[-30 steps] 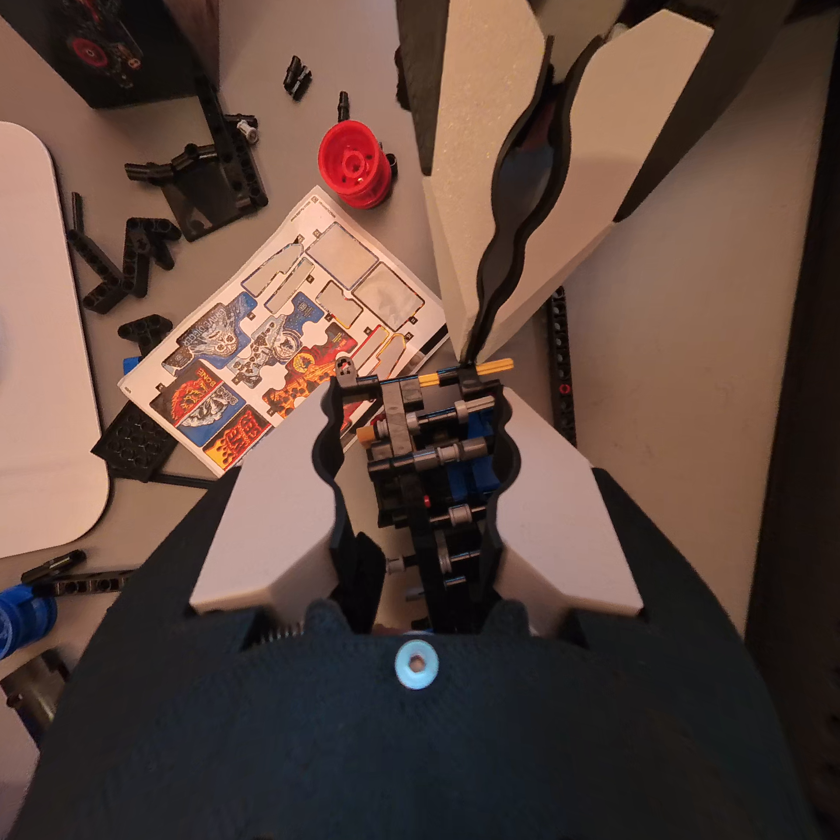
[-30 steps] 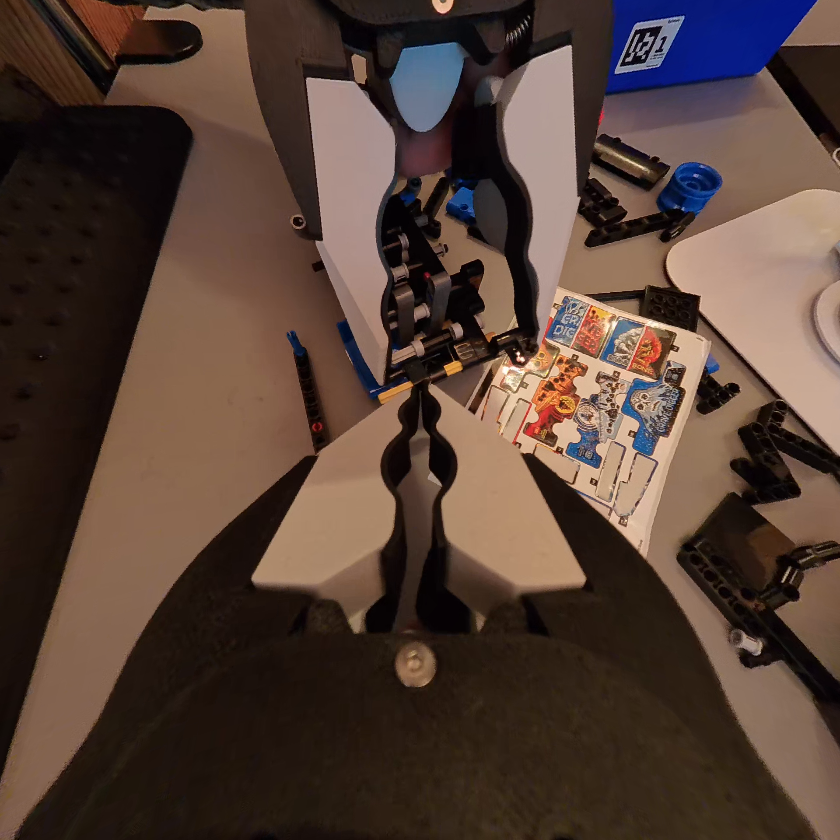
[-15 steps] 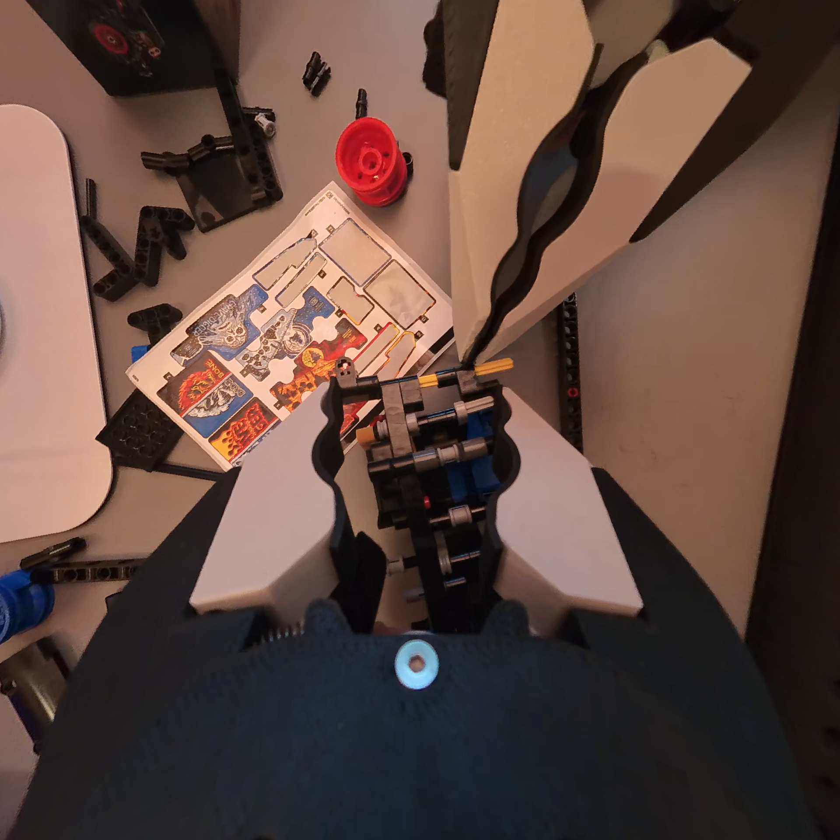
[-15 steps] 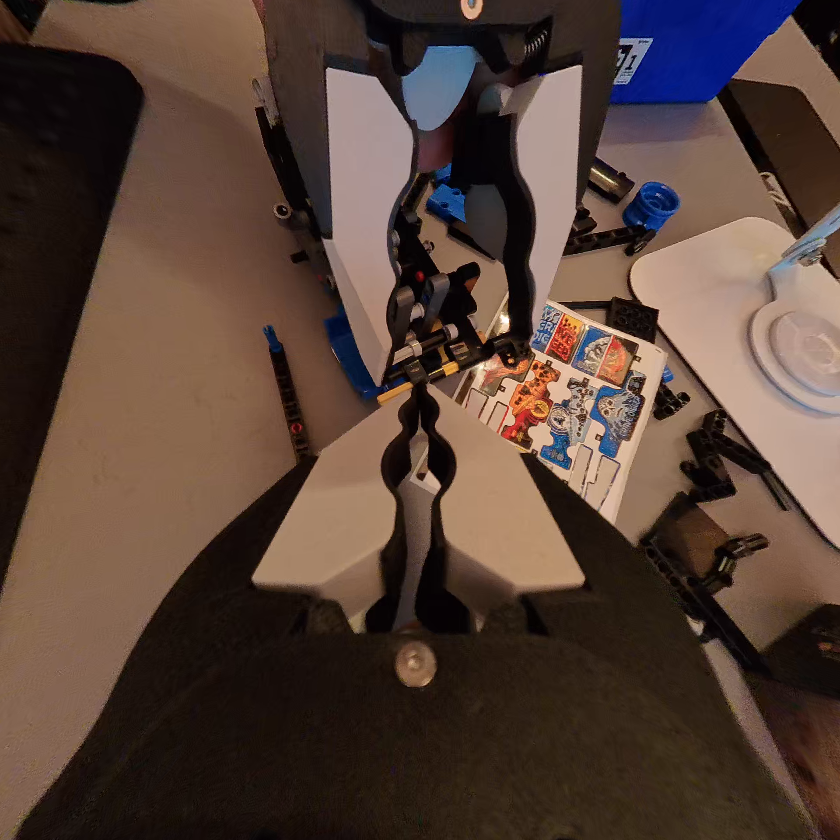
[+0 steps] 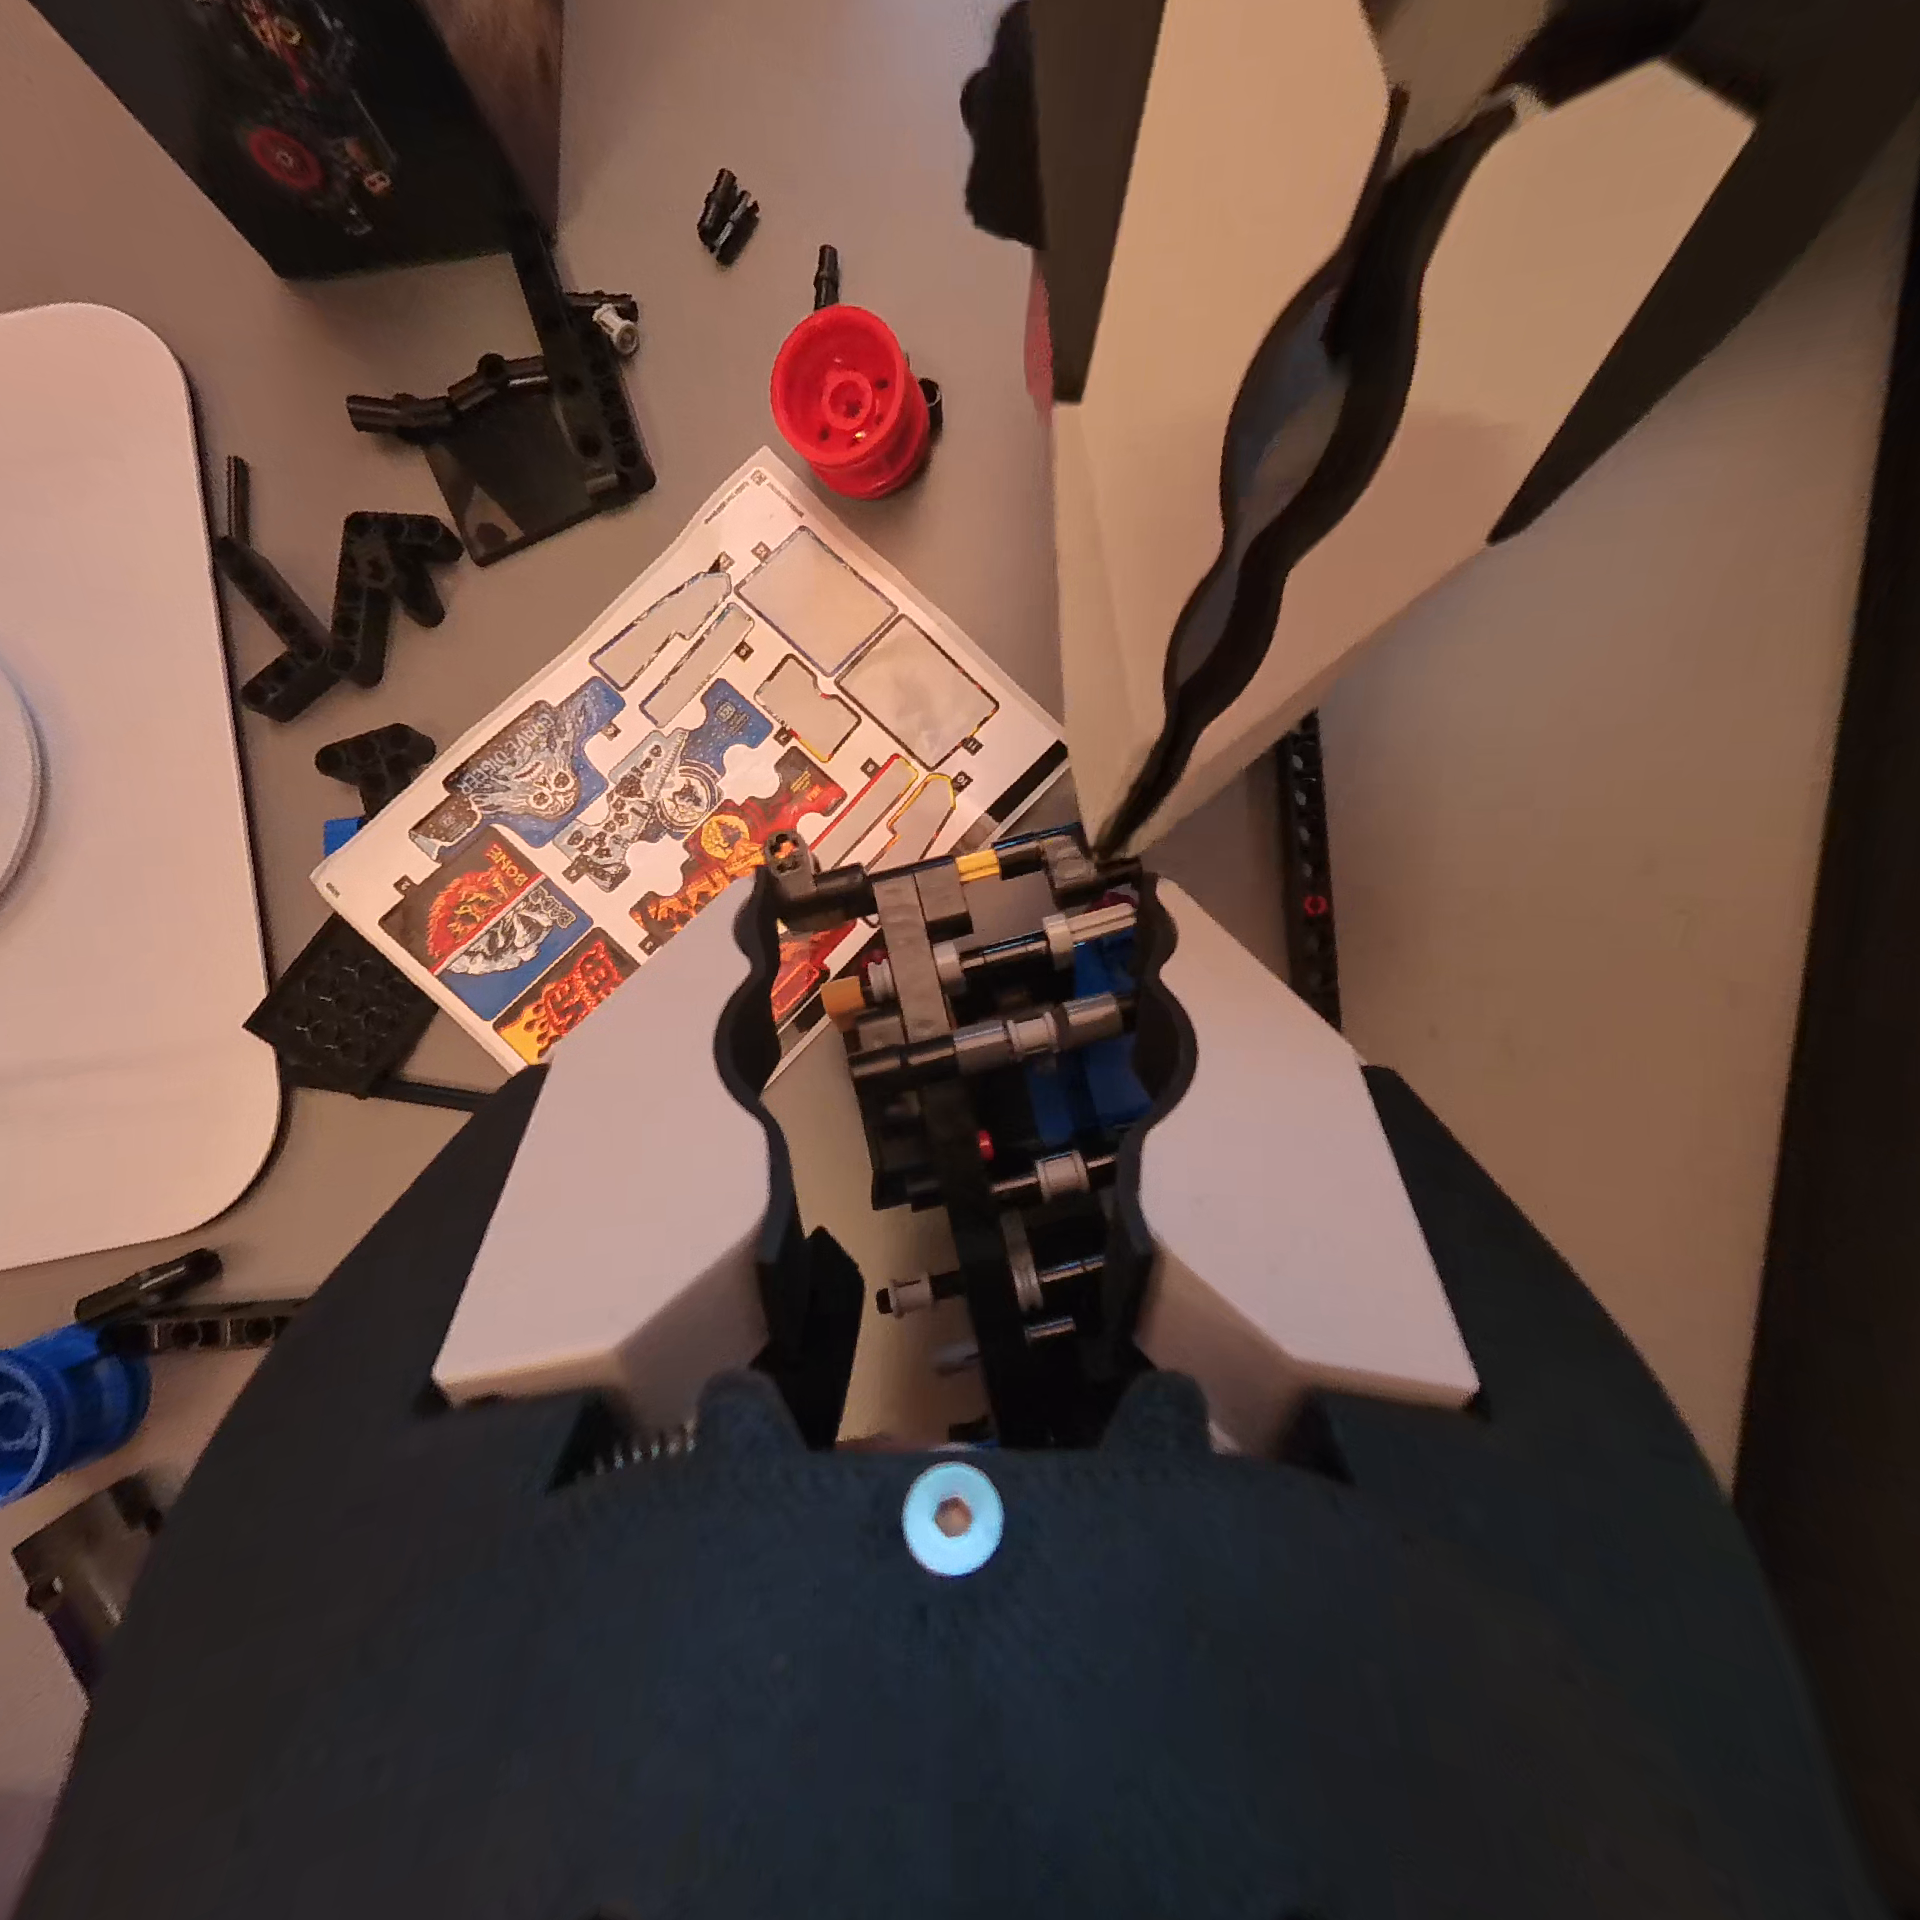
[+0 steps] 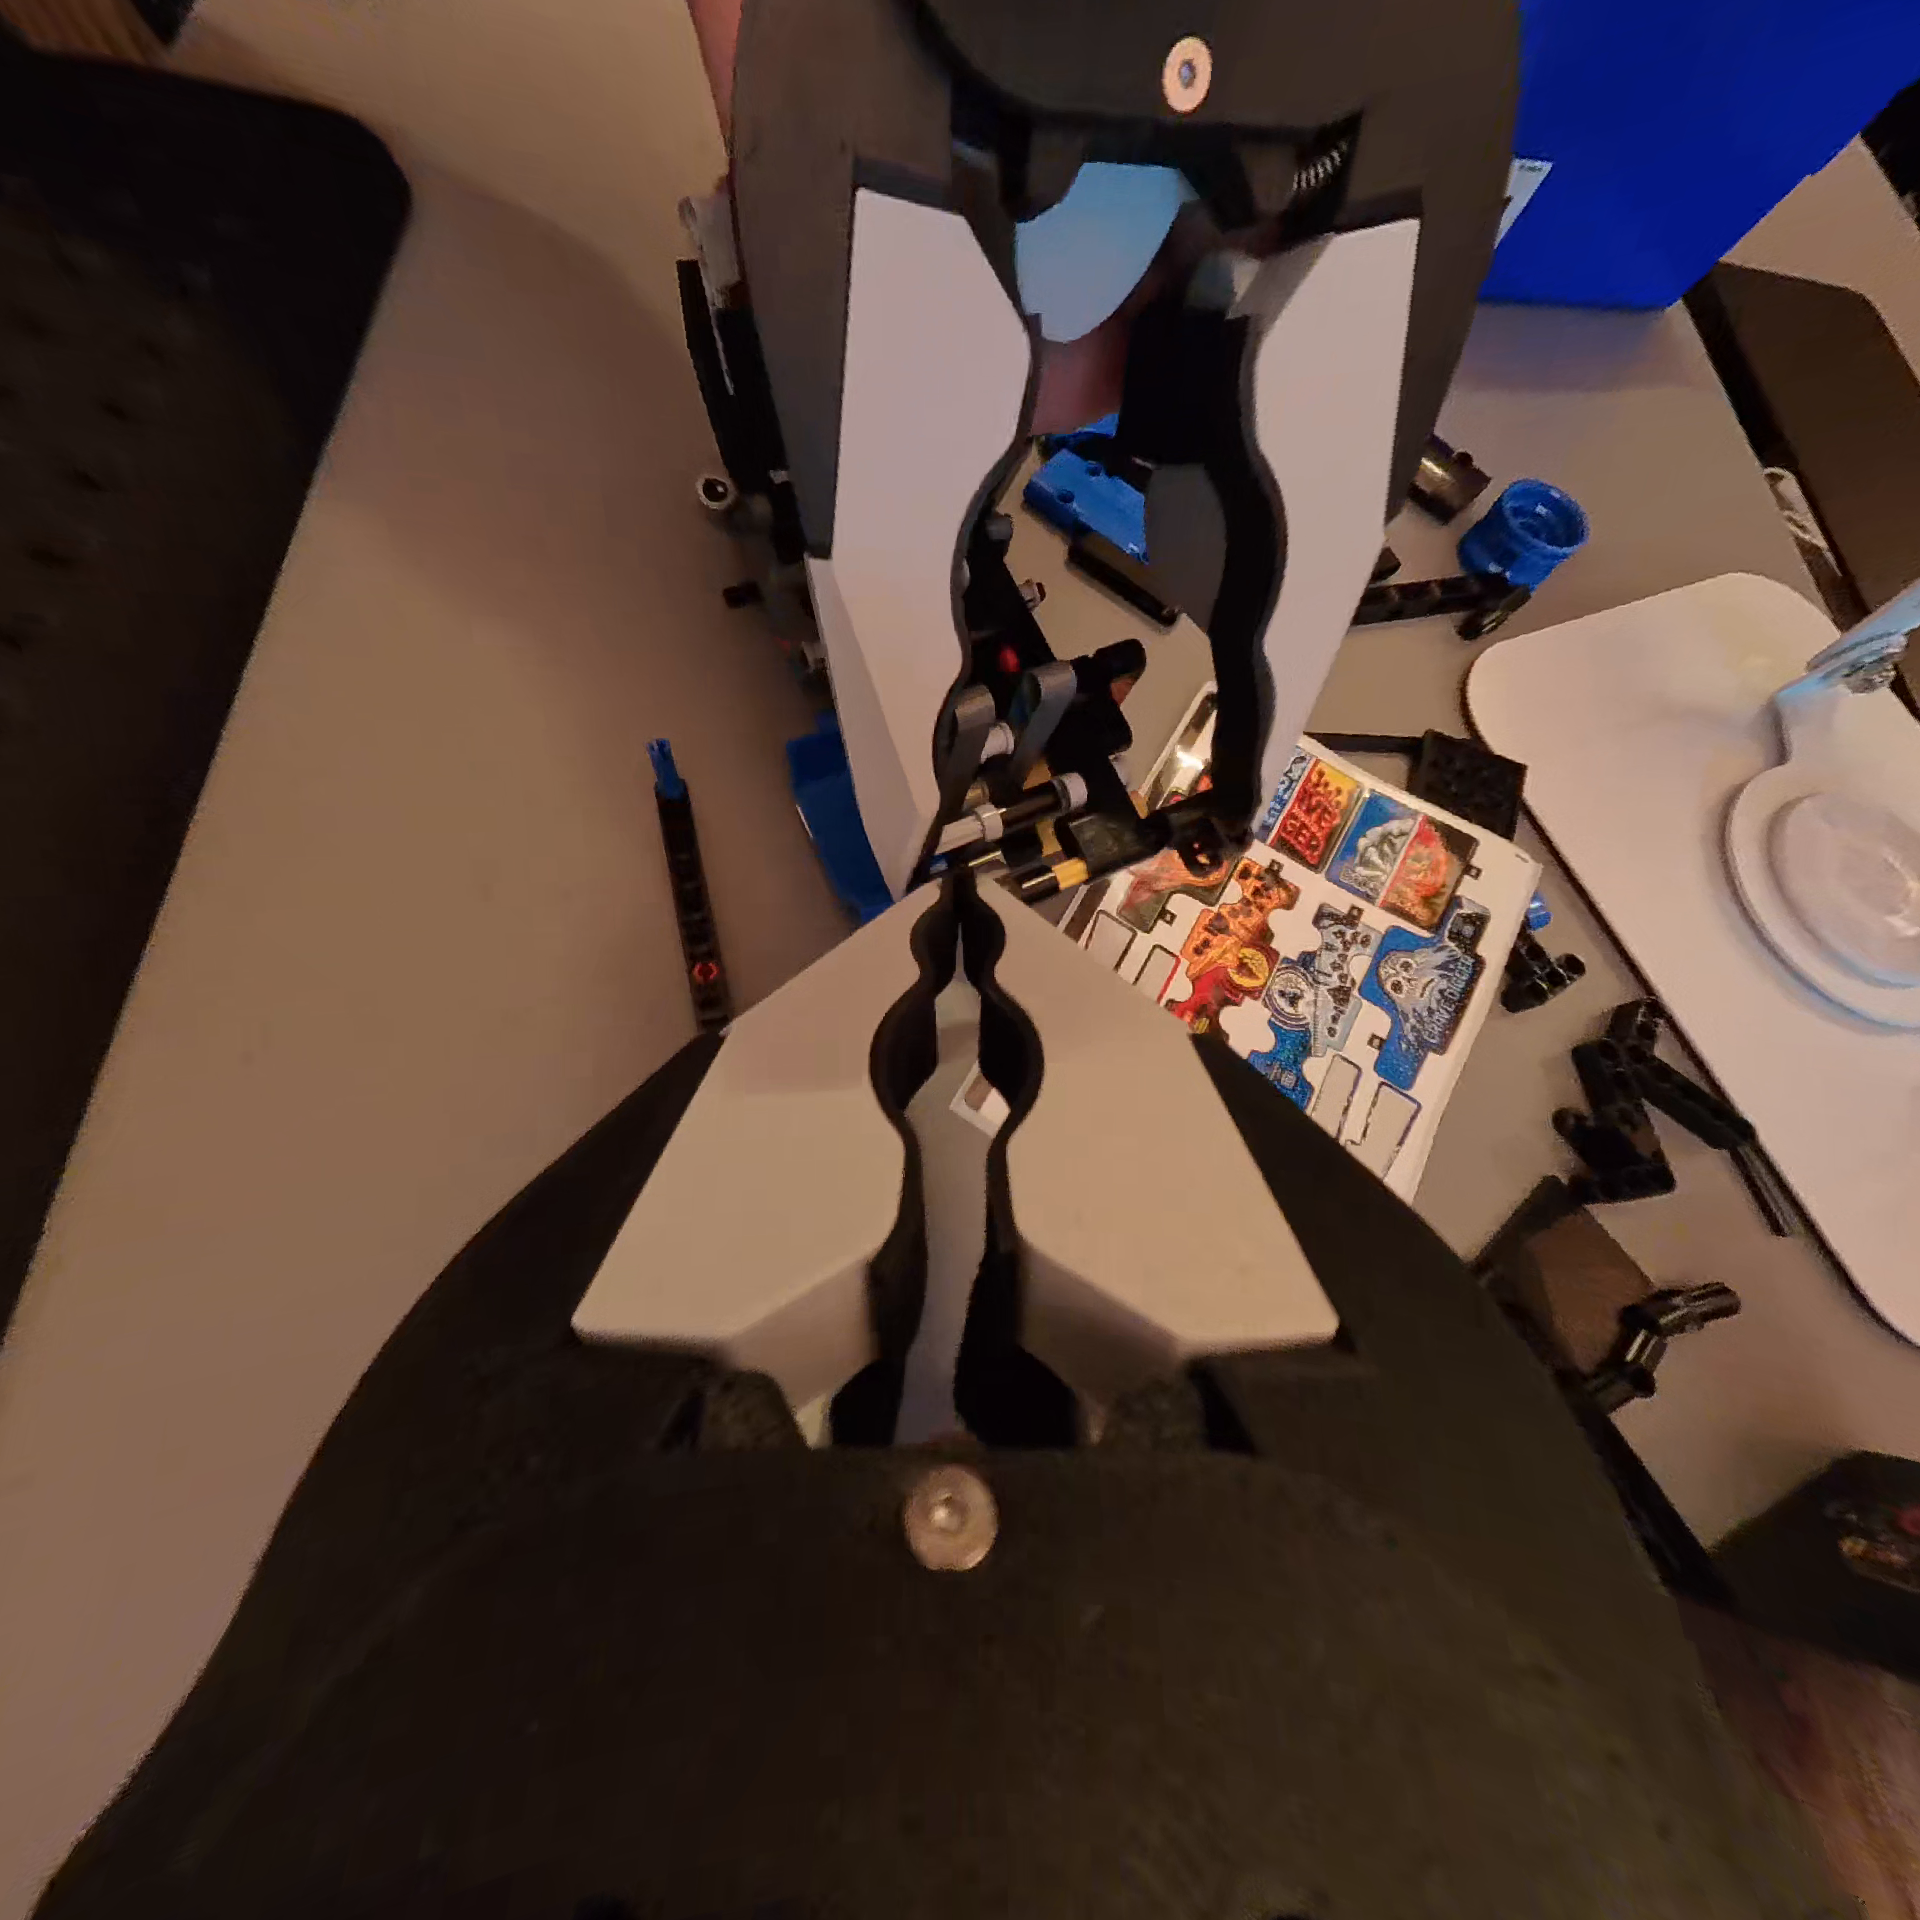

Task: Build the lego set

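Lego work in close-up: the left tool [image 5: 951,914] grips a partly built black assembly [image 5: 977,1049] of beams, grey pins and blue parts, its jaws set apart around the model, which runs lengthwise between them above the grey table [image 5: 1538,831]. The right tool [image 6: 956,904], jaws drawn nearly together with only a thin slit between the wavy black pads, meets the far end of that assembly at a yellow-and-black axle [image 5: 987,862]; whether the tips actually pinch the axle or merely touch it cannot be told. Seen from the right wrist view, the left tool [image 6: 1081,831] comes in from the far side, holding the assembly [image 6: 1039,758] just beyond the right tool's tips. Below the model lies a sticker sheet [image 5: 707,769] printed in blue, red and yellow, flat on the table. A red wheel hub [image 5: 852,410] stands beyond the sheet's far edge, with loose black beams [image 5: 343,603] and a black panel piece [image 5: 540,457] scattered to the left. A long black beam [image 5: 1309,862] lies on the table to the right of the tools. A white rounded board [image 5: 114,790] sits at far left, a blue wheel hub [image 6: 1522,525] near a blue box [image 6: 1683,135], and the dark set box [image 5: 301,125] at the far left corner.
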Demonstrator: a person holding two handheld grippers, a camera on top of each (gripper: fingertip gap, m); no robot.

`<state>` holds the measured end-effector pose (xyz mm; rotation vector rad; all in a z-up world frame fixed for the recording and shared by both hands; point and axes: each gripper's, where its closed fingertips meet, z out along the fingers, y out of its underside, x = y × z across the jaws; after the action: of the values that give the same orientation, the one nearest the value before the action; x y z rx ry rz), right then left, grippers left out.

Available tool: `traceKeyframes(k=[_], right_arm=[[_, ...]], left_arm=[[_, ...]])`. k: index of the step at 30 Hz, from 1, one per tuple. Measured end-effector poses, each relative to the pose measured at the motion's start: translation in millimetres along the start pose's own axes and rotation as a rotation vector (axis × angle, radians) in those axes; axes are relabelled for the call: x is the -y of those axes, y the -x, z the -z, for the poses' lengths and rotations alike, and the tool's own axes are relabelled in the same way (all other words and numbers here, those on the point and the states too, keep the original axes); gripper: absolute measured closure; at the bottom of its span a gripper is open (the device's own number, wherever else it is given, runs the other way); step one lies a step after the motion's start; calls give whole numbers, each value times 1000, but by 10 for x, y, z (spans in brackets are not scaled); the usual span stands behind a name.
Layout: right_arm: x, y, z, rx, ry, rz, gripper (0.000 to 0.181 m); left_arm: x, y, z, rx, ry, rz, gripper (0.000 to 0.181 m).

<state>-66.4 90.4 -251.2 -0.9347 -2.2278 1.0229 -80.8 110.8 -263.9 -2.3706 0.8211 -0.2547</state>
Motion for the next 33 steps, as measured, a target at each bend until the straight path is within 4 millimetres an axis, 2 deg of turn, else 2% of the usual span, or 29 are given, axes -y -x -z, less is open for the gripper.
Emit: traceKeyframes(k=[11, 26, 30, 32, 33], right_arm=[[-35, -26, -29, -111, 52, 138, 181], [-9, -125, -53, -178, 40, 152, 181], [66, -149, 49, -157, -22, 118, 181], [133, -135, 141, -120, -66, 76, 181], [140, -115, 172, -99, -81, 60, 181]], left_arm=[[22, 10, -3, -5, -30, 53, 115], [23, 36, 4, 13, -40, 75, 114], [67, -54, 5, -46, -63, 55, 119], [71, -43, -22, -24, -57, 38, 103], [85, -28, -16, -18, -71, 31, 101]])
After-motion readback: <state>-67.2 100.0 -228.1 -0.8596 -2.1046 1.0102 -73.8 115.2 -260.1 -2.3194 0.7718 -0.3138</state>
